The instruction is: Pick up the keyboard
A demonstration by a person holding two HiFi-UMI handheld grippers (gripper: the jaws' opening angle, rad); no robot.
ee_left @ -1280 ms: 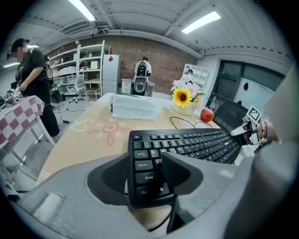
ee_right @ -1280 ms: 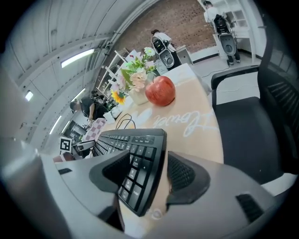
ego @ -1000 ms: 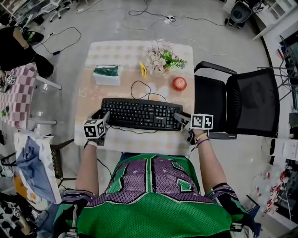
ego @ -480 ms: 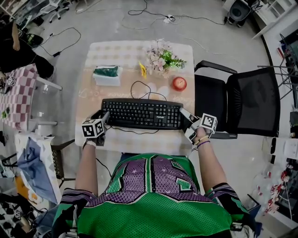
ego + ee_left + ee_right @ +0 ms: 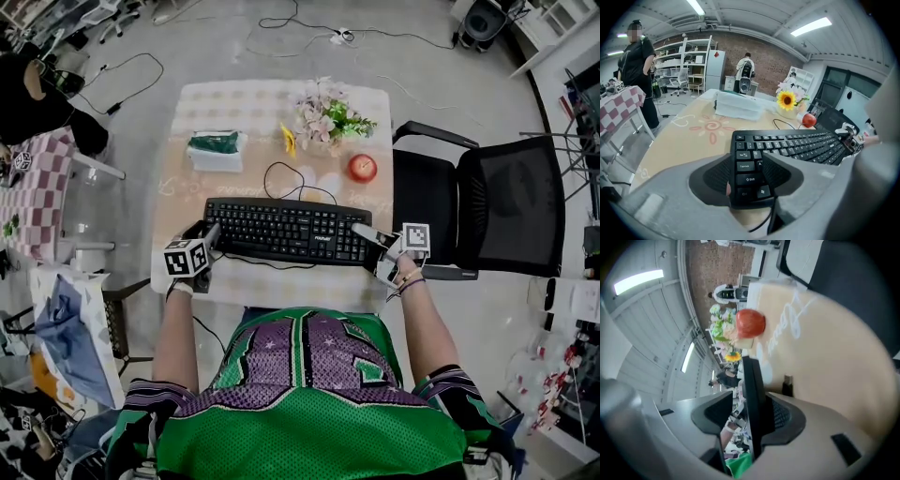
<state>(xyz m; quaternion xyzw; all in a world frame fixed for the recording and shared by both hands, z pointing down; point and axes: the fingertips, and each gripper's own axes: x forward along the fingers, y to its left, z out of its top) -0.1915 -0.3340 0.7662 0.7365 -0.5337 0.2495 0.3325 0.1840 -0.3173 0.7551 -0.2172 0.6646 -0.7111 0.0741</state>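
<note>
The black keyboard [image 5: 284,230] lies flat on the beige table [image 5: 178,192] in the head view. My left gripper [image 5: 208,240] is at its left end. In the left gripper view, my left gripper [image 5: 747,165] is shut on the keyboard [image 5: 801,145], its pads flanking the Caps Lock and Shift corner. My right gripper [image 5: 372,240] is rolled on its side at the keyboard's right end. In the right gripper view, the keyboard's edge [image 5: 751,376] stands between the closing jaws of my right gripper [image 5: 752,411]. One pad lies against it and the other stands a little off.
Behind the keyboard its cable [image 5: 281,178] loops on the table. A red apple [image 5: 362,168], a bunch of flowers [image 5: 328,114] and a white box with a green top [image 5: 216,150] stand further back. A black chair [image 5: 487,206] is right of the table.
My right gripper has rolled onto its side and shifted in over the keyboard's right end. The left gripper and the keyboard have stayed where they were.
</note>
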